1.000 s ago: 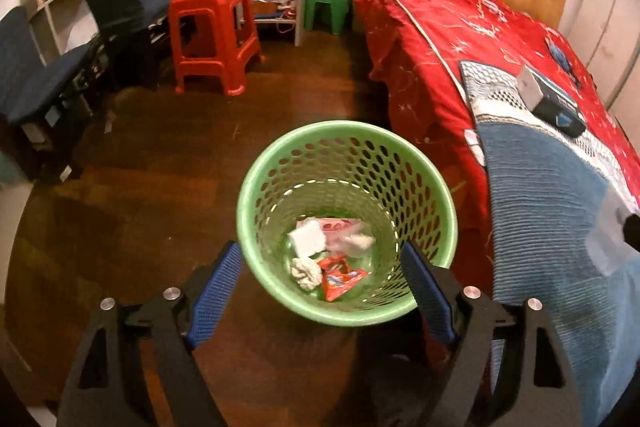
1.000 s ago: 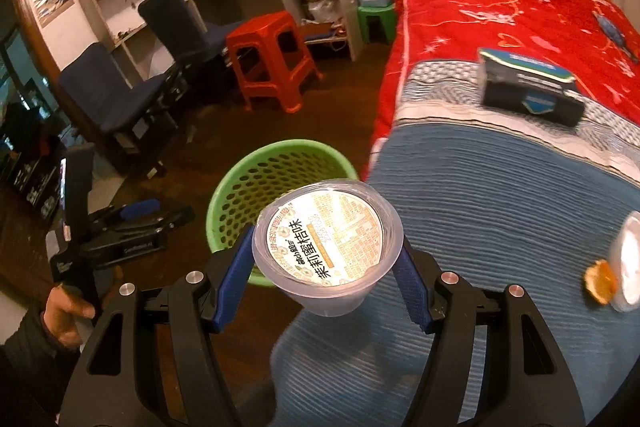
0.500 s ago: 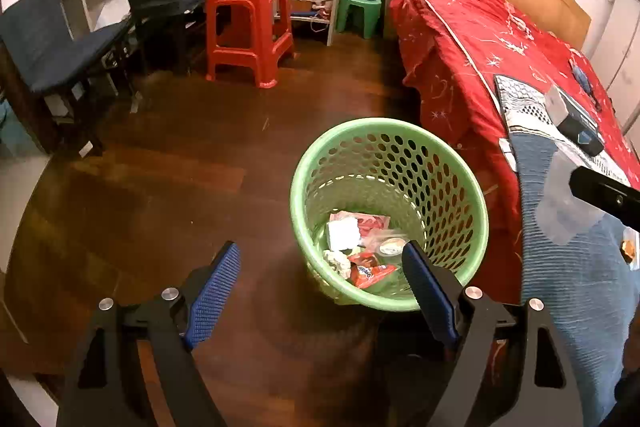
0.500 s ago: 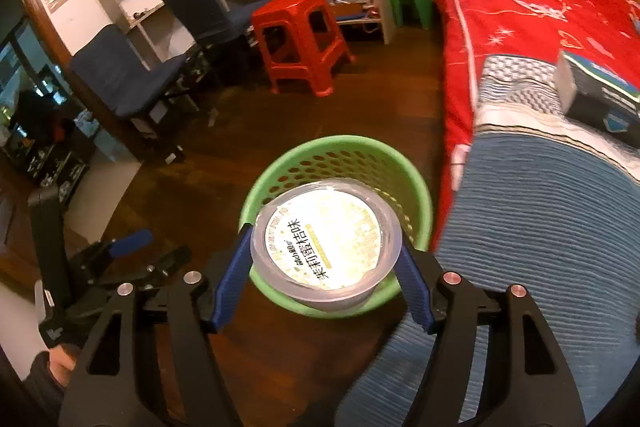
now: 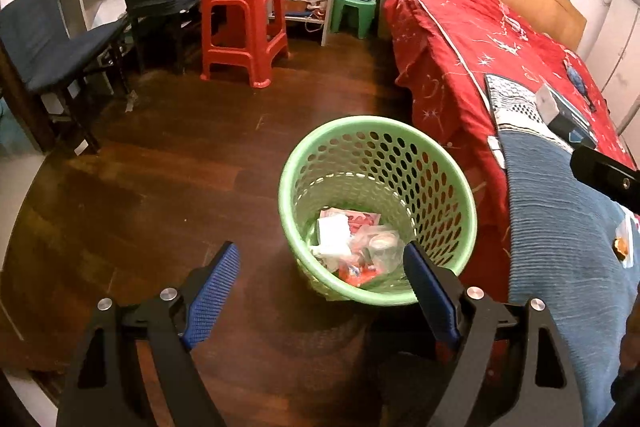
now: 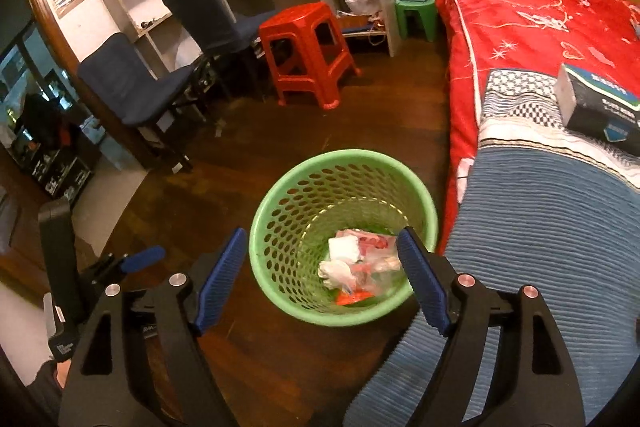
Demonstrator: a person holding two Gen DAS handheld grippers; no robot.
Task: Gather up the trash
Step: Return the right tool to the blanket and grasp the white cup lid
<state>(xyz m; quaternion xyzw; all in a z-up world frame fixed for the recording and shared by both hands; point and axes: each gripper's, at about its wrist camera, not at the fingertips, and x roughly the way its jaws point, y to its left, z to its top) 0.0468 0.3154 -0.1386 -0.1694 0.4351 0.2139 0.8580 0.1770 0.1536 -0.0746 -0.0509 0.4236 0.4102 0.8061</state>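
A green perforated basket (image 5: pixel 380 155) (image 6: pixel 264 223) stands on the wooden floor beside the bed. Inside it lie white paper (image 5: pixel 332 231), a red wrapper (image 5: pixel 356 273) and a clear plastic cup (image 5: pixel 386 247) (image 6: pixel 380 267). My right gripper (image 6: pixel 322 239) hovers above the basket's near rim, jaws opening, with nothing between them. My left gripper (image 5: pixel 320 255) is open and empty, low over the floor at the basket's near left side. It also shows at the left of the right wrist view (image 6: pixel 132 263), held by a hand.
The bed with a red quilt (image 6: pixel 520 15) and blue blanket (image 6: pixel 540 227) runs along the right, with a dark box (image 6: pixel 600 107) on it. An orange peel (image 5: pixel 622 245) lies on the blanket. A red stool (image 5: pixel 244 23), green stool (image 5: pixel 354 11) and dark chairs (image 5: pixel 48 43) stand behind.
The clear lidded cup has left my right gripper and now lies in the basket. The right jaws have widened. The right gripper moved from over the blanket to over the basket.
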